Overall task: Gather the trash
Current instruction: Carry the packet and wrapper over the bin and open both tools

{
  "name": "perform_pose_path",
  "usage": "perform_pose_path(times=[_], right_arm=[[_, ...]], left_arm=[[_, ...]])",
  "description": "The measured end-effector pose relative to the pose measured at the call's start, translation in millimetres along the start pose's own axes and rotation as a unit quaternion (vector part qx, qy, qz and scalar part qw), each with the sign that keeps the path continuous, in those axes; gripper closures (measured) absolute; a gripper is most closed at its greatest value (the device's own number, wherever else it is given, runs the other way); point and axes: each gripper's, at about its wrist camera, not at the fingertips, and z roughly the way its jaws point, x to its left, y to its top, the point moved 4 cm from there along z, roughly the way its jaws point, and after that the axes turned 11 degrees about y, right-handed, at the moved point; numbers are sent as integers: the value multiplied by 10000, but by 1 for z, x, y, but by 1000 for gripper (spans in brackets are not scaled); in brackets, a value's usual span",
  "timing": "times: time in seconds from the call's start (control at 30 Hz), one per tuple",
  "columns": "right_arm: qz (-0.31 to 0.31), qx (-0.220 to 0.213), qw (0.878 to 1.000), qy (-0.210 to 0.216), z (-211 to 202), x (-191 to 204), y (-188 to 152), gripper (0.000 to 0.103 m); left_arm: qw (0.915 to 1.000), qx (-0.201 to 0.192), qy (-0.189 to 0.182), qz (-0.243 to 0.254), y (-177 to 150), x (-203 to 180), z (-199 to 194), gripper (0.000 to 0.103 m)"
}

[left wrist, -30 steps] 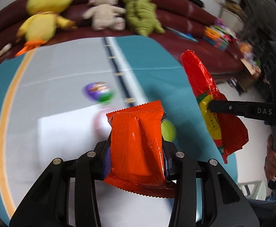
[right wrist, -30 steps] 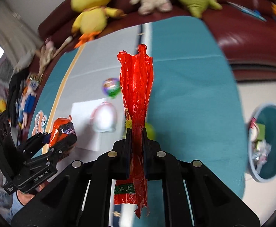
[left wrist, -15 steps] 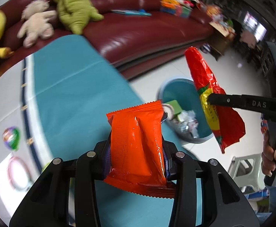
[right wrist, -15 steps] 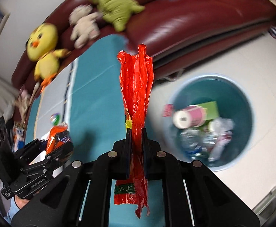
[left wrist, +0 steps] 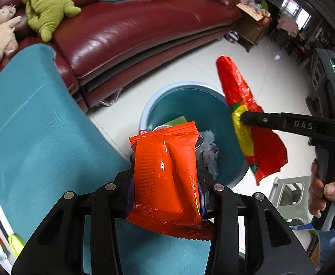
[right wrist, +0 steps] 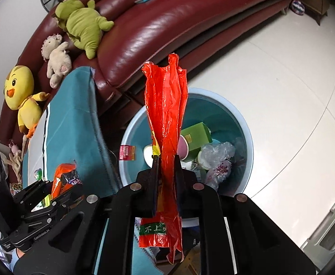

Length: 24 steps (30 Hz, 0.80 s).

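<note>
My left gripper (left wrist: 165, 176) is shut on a puffy orange snack packet (left wrist: 165, 160), held upright just short of the round teal bin (left wrist: 185, 105) on the floor. In the right wrist view this gripper (right wrist: 52, 190) and its packet (right wrist: 63, 176) sit at the lower left. My right gripper (right wrist: 166, 160) holds a crumpled red wrapper (right wrist: 167, 105) upright over the bin (right wrist: 227, 126); its jaws are opening slightly, the wrapper still between the pads. The left wrist view shows the same wrapper (left wrist: 238, 91) above the bin's right rim. Inside the bin lie a green box, a cup and clear plastic.
A maroon sofa (left wrist: 133, 27) with plush toys (right wrist: 82, 25) runs behind the bin. A teal-covered table (left wrist: 41, 126) stands at the left of the bin. A grey stool (left wrist: 289, 194) stands at the right, near the person's hand (left wrist: 328, 190).
Both grippers swung with their wrappers from over the table to the bin, which now lies right beneath them. The right jaws stand a little wider than before.
</note>
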Motion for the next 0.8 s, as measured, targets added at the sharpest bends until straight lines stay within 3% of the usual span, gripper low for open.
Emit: perform_pose_path(times=[0.07, 0.2, 0.27, 0.33, 0.8], right_arm=[[48, 14, 10000, -5, 6, -2, 1, 83], [127, 17, 9999, -28, 10, -10, 3, 59], [142, -13, 9998, -103, 10, -14, 4, 55], [161, -63, 9998, -115, 7, -18, 5, 41], [214, -140, 9989, -404, -7, -29, 5, 31]], left_arm=[[10000, 36, 2, 31, 1, -6, 5, 61], [9999, 96, -11, 60, 6, -9, 14, 61], [9999, 124, -27, 60, 8, -10, 18, 61], [9999, 147, -42, 61, 7, -12, 22, 60], [9996, 186, -165, 166, 11, -27, 32, 60]])
